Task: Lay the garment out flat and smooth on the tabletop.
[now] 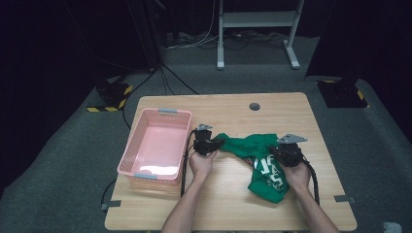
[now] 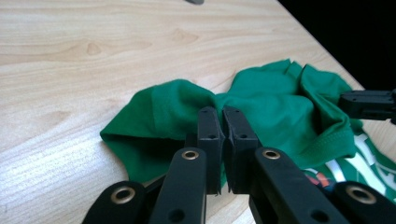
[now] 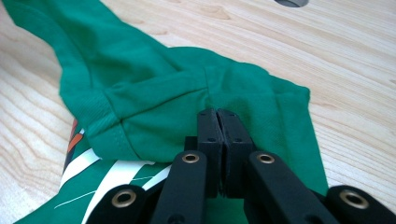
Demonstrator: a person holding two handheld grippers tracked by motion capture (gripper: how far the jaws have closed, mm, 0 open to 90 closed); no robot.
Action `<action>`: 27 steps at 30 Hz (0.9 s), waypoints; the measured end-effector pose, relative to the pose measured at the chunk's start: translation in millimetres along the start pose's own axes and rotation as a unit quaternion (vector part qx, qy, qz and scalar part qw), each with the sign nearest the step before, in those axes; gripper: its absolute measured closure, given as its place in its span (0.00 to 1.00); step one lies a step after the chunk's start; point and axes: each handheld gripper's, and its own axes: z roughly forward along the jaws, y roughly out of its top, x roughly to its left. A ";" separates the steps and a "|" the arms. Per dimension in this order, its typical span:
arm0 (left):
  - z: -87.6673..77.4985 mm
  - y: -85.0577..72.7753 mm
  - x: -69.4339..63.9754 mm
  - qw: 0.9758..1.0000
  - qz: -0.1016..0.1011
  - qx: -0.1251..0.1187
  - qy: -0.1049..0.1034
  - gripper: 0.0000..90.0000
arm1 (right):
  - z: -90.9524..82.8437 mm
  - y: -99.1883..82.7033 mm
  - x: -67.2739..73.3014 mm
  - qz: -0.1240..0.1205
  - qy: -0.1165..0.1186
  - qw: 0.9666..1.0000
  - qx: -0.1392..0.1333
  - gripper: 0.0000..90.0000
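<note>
Table [image 1: 228,204] first, since it's the biggest thing here: pale wood, with a pink basket [image 1: 156,145] sitting empty just beyond the left gripper's [image 1: 204,143] outer side. Between the two sets of jaws lies a crumpled green shirt [image 1: 252,150] with white lettering, bunched up and sagging toward the person's side below the right gripper [image 1: 286,153]. Looks to me like the step is getting a good pinch on both ends so the shirt can be lifted and spread, so I'd keep both grips deep in the fabric rather than at the very edge, then raise evenly so neither end slips out. Left jaws are clamped fully together on a fold of green cloth right at their tips. Right jaws are likewise pressed closed on a bunched bit near a seam, cloth spreading out ahead of them.
</note>
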 end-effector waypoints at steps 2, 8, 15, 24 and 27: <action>-2.2 1.7 0.1 1.000 0.001 -0.004 0.003 0.96 | -0.9 0.0 -4.2 0.016 0.004 1.000 -0.004 0.98; 4.5 3.5 3.1 1.000 -0.018 -0.007 0.008 0.95 | 2.1 0.3 -16.3 0.068 0.015 0.998 -0.001 0.96; 24.8 -4.5 -5.8 0.999 0.021 0.015 0.032 0.77 | 8.5 -1.6 -9.0 0.045 -0.004 0.999 0.010 0.79; 0.8 -11.4 -11.9 0.997 0.059 0.002 0.051 0.61 | -14.9 -5.4 -5.1 0.007 -0.008 0.999 -0.030 0.69; -1.4 -14.2 -11.6 0.997 0.062 0.006 0.053 0.59 | -17.4 -6.1 -2.3 -0.002 -0.008 0.999 -0.037 0.68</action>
